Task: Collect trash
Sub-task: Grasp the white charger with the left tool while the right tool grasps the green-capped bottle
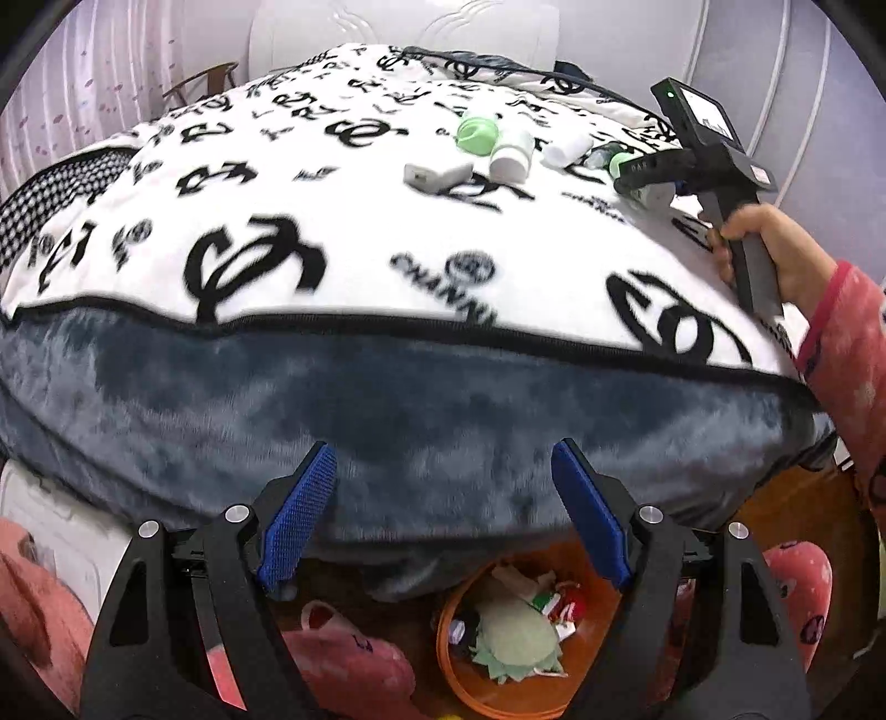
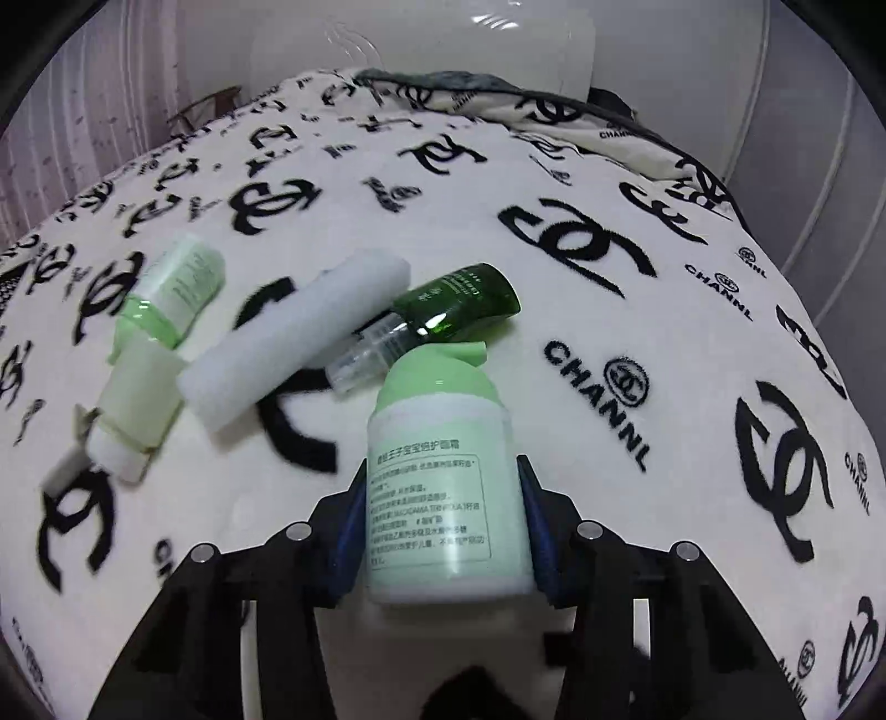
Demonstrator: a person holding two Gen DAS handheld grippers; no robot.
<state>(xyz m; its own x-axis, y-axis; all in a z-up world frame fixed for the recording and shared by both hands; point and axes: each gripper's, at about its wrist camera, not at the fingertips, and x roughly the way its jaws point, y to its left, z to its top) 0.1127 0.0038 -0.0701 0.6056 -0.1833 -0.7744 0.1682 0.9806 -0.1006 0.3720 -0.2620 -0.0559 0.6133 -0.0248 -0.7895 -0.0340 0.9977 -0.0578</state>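
Observation:
My right gripper (image 2: 443, 471) is shut on a white bottle with a green cap (image 2: 443, 476), over the logo-print bed blanket (image 2: 692, 343); it also shows in the left wrist view (image 1: 645, 185). Beyond it lie a dark green spray bottle (image 2: 443, 313), a white foam block (image 2: 293, 338) and a pale green bottle (image 2: 160, 338). My left gripper (image 1: 443, 482) is open and empty, at the bed's front edge above an orange trash bin (image 1: 459, 675) holding paper and wrappers. Several bottles (image 1: 498, 149) lie on the bed further back.
A small white box (image 1: 434, 174) lies on the blanket. The grey blanket border (image 1: 387, 404) hangs over the bed edge. Pink slippers (image 1: 354, 659) sit on the wood floor beside the bin. A white headboard (image 1: 398, 27) stands behind.

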